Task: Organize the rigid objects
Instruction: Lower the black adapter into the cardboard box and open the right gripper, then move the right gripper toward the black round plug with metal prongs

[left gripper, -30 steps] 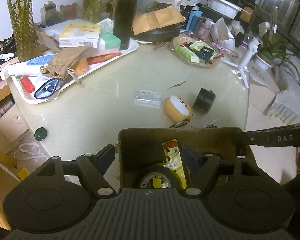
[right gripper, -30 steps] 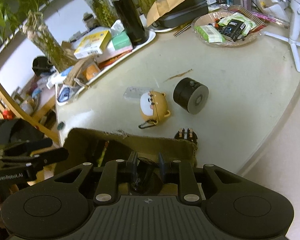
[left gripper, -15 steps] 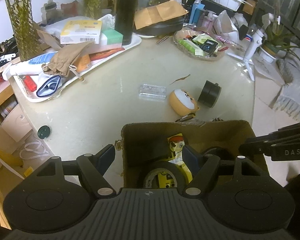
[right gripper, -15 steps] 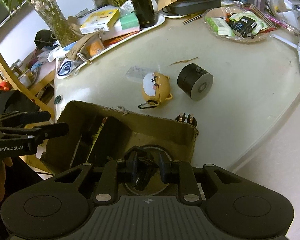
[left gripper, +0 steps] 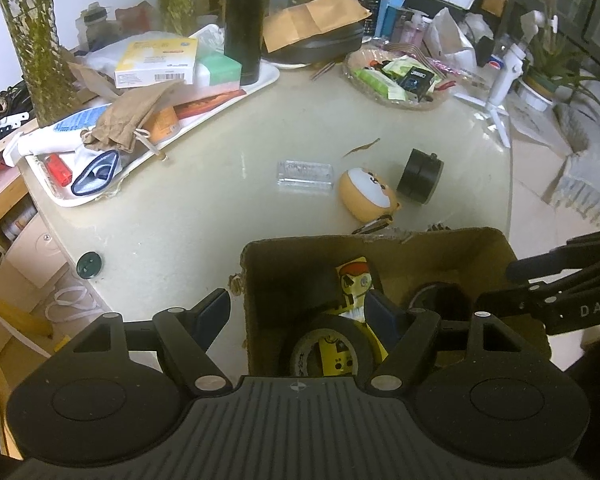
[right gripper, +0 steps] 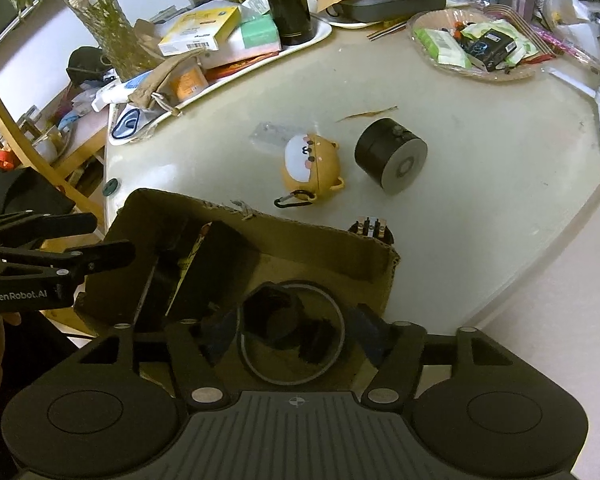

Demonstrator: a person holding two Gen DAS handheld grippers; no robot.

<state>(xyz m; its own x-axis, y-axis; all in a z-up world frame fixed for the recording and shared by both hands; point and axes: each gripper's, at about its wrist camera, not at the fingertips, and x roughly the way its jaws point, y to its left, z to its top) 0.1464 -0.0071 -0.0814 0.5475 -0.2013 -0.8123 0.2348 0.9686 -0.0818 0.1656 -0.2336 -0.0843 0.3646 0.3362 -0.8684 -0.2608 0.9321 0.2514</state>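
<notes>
Release seemed done: right gripper, jaws just opened above the box, needed the bear case beyond it next.

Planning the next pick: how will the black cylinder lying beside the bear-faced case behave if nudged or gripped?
The black cylinder lies on its curved side, so a nudge would probably roll it across the smooth table. It looks rigid. Its round wall may slip; gripping across the flat ends seems safer.
</notes>
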